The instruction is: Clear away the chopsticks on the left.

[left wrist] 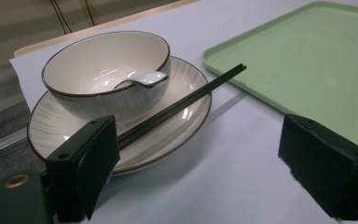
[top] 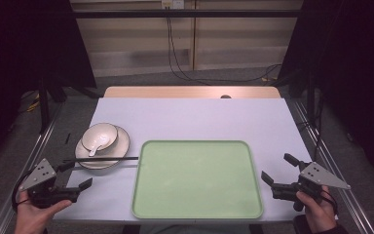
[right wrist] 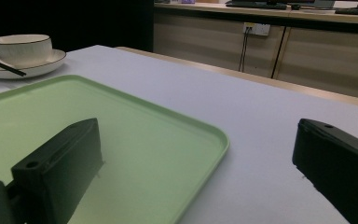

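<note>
A white bowl [top: 102, 134] with a white spoon [top: 93, 147] in it stands on a white plate [top: 121, 144] at the table's left. Black chopsticks [top: 104, 159] lie across the plate's near rim. A green tray [top: 197, 178] lies bare in the middle. My left gripper [top: 77, 174] is open at the near left, just short of the plate. In the left gripper view the bowl [left wrist: 107, 70], the plate [left wrist: 51, 130] and the chopsticks [left wrist: 205, 88] lie ahead of the open jaws. My right gripper [top: 277, 167] is open by the tray's right edge, with nothing between its jaws.
The table [top: 199, 119] has a pale top with a wooden strip along its far edge. Beyond it run a floor with cables [top: 185, 73] and a light wall. Dark curtains hang at both sides. In the right gripper view the tray's corner [right wrist: 214, 140] lies between the jaws.
</note>
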